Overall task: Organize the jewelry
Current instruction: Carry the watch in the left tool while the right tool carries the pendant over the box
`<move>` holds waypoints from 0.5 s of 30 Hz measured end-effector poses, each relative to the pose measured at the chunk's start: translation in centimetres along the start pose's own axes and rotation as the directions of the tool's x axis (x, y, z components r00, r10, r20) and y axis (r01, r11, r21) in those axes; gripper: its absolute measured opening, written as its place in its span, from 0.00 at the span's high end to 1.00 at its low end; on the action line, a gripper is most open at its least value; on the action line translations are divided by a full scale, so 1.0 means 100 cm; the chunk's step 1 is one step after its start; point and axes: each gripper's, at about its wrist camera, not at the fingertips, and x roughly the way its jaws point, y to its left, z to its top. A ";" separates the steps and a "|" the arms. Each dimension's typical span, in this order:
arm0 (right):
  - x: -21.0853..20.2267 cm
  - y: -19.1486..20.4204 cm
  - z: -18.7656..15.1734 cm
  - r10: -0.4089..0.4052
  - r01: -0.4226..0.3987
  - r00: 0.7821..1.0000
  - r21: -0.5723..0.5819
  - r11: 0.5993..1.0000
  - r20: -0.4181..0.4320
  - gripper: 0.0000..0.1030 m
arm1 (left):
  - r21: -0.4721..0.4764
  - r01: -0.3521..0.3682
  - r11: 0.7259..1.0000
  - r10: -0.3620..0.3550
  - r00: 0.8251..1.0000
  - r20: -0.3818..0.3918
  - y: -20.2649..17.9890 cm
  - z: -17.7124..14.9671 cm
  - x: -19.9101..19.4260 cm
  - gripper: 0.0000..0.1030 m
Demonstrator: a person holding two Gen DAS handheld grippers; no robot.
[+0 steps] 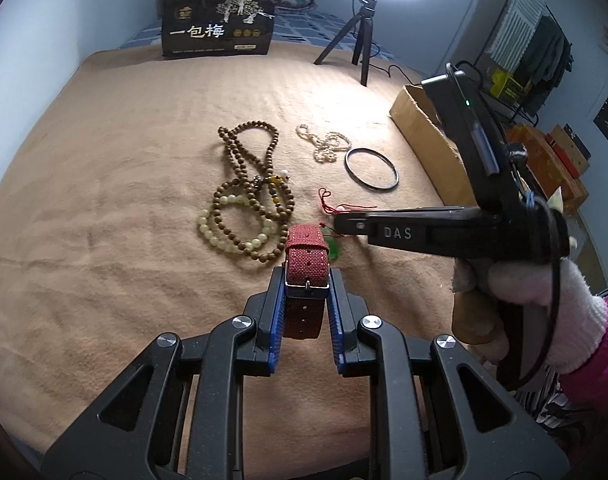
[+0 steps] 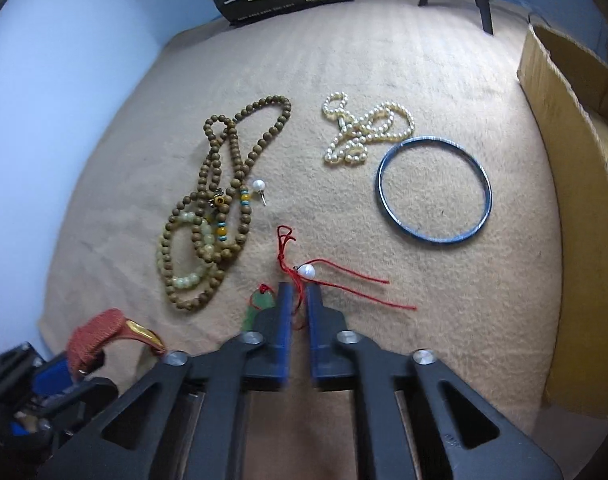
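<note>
Red cord (image 2: 299,280) runs lengthwise between our right tool (image 2: 299,296) pads, clamped there; jade pendant (image 2: 259,308) just left. Left tool (image 1: 306,284) grips red watch strap (image 1: 307,264).

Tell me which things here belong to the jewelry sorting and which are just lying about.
Jewelry: red watch strap in the left gripper, red cord in the right gripper, wooden beads, pearl strand, bangle.
Lying about: black box, tripod, cardboard box.

The black box (image 1: 217,26) at the back of the bed reads "一包梅"; the right gripper (image 1: 346,226) carries "DAS".
</note>
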 end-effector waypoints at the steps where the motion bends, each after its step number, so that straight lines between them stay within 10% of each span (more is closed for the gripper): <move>1: -0.002 0.002 0.000 -0.005 0.005 1.000 -0.015 1.000 0.015 0.98 | -0.002 -0.001 1.000 0.001 1.000 0.001 0.001 0.000 0.000 0.82; 15: -0.064 0.027 0.011 -0.066 0.111 0.977 -0.220 0.969 0.205 1.00 | 0.011 0.020 1.000 -0.020 1.000 0.021 -0.006 0.004 -0.008 0.82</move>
